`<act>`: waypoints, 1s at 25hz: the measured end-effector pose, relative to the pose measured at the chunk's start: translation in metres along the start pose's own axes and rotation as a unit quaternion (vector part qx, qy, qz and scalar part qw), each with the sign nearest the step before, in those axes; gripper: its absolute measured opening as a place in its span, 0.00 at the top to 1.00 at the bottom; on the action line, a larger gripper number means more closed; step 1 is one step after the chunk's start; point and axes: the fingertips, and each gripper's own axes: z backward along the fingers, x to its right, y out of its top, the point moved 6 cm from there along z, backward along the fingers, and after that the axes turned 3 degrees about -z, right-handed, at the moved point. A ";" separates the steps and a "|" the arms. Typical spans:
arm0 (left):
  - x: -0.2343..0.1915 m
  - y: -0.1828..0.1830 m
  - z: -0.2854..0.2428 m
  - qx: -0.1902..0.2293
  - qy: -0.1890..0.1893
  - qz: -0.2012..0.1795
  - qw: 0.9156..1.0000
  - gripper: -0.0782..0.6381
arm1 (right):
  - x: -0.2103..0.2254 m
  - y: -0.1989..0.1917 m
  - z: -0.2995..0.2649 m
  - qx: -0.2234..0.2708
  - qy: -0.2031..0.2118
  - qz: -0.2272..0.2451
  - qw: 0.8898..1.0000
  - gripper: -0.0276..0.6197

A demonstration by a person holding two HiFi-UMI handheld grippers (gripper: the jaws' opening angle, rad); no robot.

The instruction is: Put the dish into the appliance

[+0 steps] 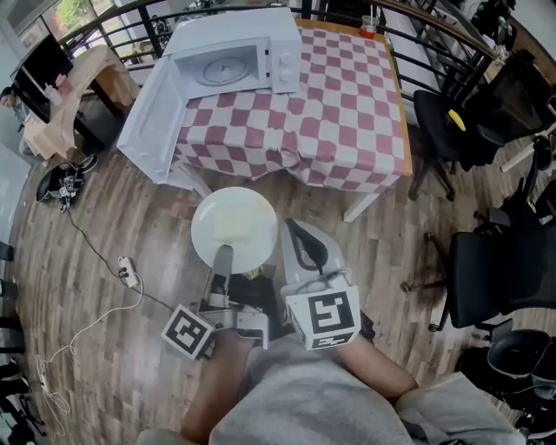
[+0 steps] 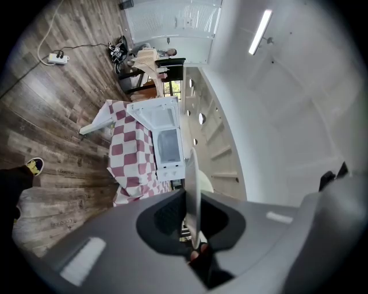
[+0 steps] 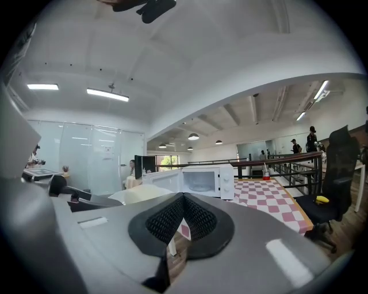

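A white dish (image 1: 233, 224) hangs level over the wooden floor, short of the table; my left gripper (image 1: 224, 255) is shut on its near rim. In the left gripper view the dish (image 2: 192, 172) stands edge-on between the jaws of that gripper (image 2: 194, 225). The appliance, a white microwave (image 1: 236, 54), sits on the checkered table (image 1: 347, 113) with its door (image 1: 153, 122) swung wide open and its turntable showing. My right gripper (image 1: 291, 228) is beside the dish, shut and empty. In the right gripper view, past that gripper (image 3: 183, 201), I see the microwave (image 3: 202, 180) ahead and the dish (image 3: 141, 194) at left.
Black office chairs (image 1: 486, 261) stand to the right of the table. A power strip (image 1: 126, 271) with cables lies on the floor at left. A railing (image 1: 113, 17) runs behind the table. A cup (image 1: 371, 26) stands at the table's far edge.
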 end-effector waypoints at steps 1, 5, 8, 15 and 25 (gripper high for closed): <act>0.000 0.002 -0.003 0.002 0.000 -0.003 1.000 0.85 | -0.003 0.000 -0.004 0.001 0.000 0.000 1.000 0.96; -0.003 0.010 -0.021 0.006 -0.005 -0.005 1.000 0.85 | -0.003 -0.002 -0.023 -0.003 -0.001 0.009 1.000 0.96; -0.008 0.015 -0.035 -0.001 -0.004 -0.004 1.000 0.85 | 0.000 -0.005 -0.036 -0.009 -0.008 0.010 1.000 0.96; -0.018 0.030 -0.076 -0.012 0.003 -0.004 1.000 0.85 | 0.012 -0.008 -0.079 -0.016 -0.020 -0.005 1.000 0.96; -0.025 0.067 -0.140 -0.031 -0.003 -0.010 0.999 0.85 | 0.014 -0.009 -0.151 -0.027 -0.007 0.002 1.000 0.96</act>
